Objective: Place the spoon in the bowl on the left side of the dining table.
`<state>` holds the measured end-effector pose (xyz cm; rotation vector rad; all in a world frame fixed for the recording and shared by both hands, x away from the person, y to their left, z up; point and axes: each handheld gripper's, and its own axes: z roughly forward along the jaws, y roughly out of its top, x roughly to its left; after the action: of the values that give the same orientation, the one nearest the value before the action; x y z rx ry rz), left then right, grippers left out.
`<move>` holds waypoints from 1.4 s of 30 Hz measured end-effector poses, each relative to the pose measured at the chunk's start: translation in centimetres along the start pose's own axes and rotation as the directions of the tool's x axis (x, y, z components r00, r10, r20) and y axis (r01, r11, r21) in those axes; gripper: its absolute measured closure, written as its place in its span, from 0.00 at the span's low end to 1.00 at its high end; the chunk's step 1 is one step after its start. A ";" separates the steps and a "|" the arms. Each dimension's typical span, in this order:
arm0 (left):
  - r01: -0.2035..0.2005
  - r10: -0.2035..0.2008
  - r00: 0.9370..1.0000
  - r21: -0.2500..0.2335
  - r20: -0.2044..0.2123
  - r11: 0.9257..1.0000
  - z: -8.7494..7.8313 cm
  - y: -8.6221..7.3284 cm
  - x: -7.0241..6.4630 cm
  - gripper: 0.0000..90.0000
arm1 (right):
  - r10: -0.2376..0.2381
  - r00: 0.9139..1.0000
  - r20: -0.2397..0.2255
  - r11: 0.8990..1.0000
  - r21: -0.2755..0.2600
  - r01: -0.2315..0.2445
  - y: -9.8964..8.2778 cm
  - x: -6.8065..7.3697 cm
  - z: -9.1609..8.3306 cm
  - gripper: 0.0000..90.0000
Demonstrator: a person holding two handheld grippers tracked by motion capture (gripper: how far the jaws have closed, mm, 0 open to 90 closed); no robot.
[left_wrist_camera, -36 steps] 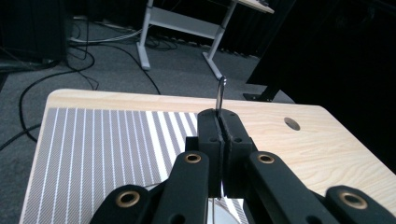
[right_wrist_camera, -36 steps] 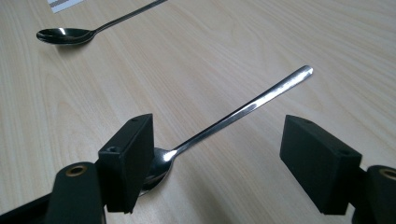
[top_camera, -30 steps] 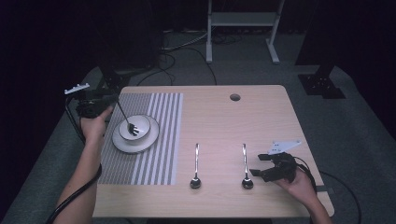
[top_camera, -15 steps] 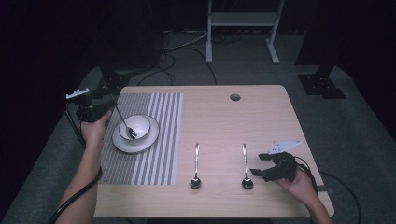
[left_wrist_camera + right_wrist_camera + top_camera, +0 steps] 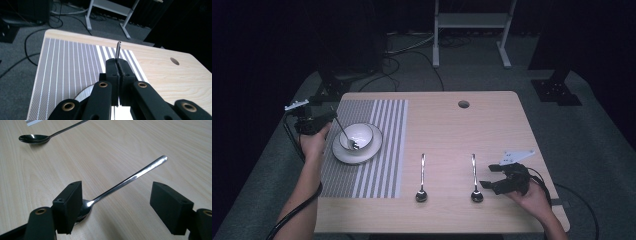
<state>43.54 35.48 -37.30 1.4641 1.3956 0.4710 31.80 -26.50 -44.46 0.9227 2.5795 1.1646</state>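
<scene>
The high view shows the whole worktop [image 5: 492, 125]: a striped mat [image 5: 377, 145] on its left part, a white plate [image 5: 343, 155] on the mat with a white bowl [image 5: 361, 132] on it, and 2 spoons lying on the bare wood to the right of the mat. The left hand-held gripper [image 5: 314, 120] is at the left edge of the worktop, beside the plate. It holds a third spoon [image 5: 346, 134] by the handle, and this spoon slants down so that its round end is inside the bowl.

The left gripper view does not show the bowl well, but it shows the grip closely. The jaws of the left hand-held gripper [image 5: 117, 65] are pressed together on the thin handle [image 5: 118, 51], and the handle tip stands up above them, over the striped mat [image 5: 67, 62].

The right hand-held gripper [image 5: 495, 176] is near the front right corner, just beside the right spoon [image 5: 474, 177]. The right gripper view shows that its jaws [image 5: 116, 207] are wide apart and hold nothing. The spoon [image 5: 125, 182] lies between them on the wood, with its round end partly hidden behind the left jaw; I cannot tell if they touch. The other spoon [image 5: 47, 135] lies farther away.
</scene>
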 end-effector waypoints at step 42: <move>0.010 -0.005 0.997 0.061 -0.081 0.998 -0.7 -2.0 2.2 0.76 | -0.002 1.000 0.008 1.000 -0.011 0.002 0.2 -0.1 -0.2 0.27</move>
<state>42.53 37.33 -39.47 1.5028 1.4905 0.4911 31.91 -26.59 -44.16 0.9210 2.5642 1.1713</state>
